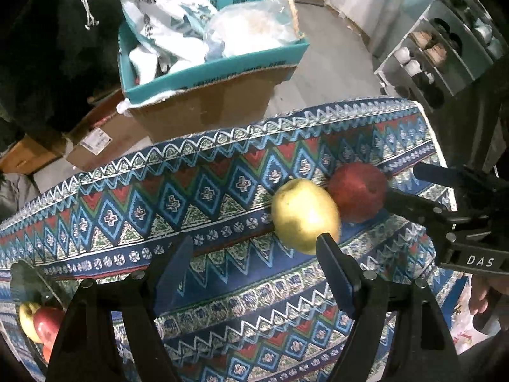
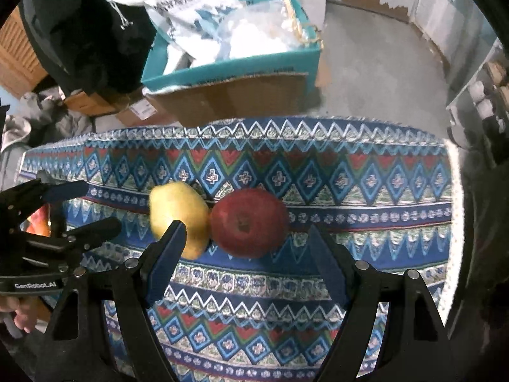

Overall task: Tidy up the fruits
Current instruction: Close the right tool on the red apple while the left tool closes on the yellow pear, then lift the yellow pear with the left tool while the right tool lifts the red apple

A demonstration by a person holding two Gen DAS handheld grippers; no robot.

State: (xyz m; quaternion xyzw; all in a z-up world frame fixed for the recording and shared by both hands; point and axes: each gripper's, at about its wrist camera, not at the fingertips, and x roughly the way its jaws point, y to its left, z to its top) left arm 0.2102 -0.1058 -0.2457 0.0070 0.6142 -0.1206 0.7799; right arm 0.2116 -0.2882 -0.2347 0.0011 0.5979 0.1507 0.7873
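Both jaws wide apart, empty, near yellow apple [image 1: 305,215], red apple [image 2: 249,222]

The right gripper [image 1: 404,184] reads "DAS"; the left gripper [image 2: 92,207] reads "GenRobot.AI".

left gripper [image 1: 254,251]: black frame, 2 blue-padded fingers, silver screws, "GenRobot.AI" marking | right gripper [image 2: 246,242]: same build, "DAS" lettering | bare skin at grips
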